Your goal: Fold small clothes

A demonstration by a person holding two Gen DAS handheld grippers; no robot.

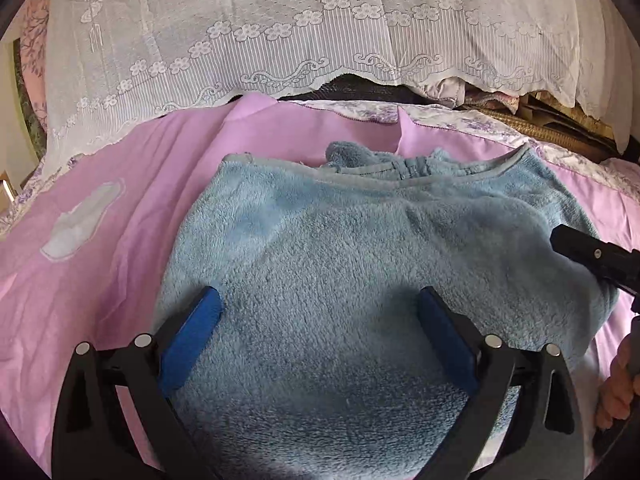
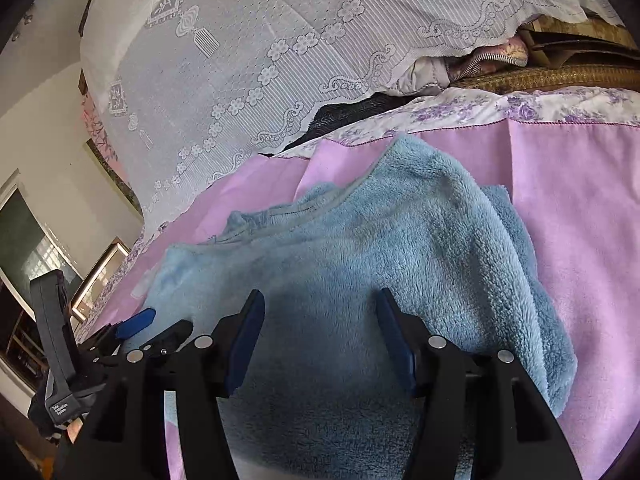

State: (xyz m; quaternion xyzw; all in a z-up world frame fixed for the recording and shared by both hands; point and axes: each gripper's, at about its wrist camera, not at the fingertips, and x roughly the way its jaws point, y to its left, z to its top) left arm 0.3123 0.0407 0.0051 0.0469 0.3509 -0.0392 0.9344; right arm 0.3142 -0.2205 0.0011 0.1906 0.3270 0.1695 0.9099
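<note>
Left gripper: blue-padded fingers spread wide, nothing pinched, jaws hanging over the near part of the blue fleece garment; whether the pads brush the pile cannot be told. Right gripper: fingers about half apart, nothing clamped, fleece below and between them; in the left wrist view its black tip shows at the garment's right edge. Garment lies partly folded and bunched on the pink sheet, trimmed edge toward the far side; floral-bordered bedding beyond it; white lace cloth draped over a pile behind; a hand at lower right.
</note>
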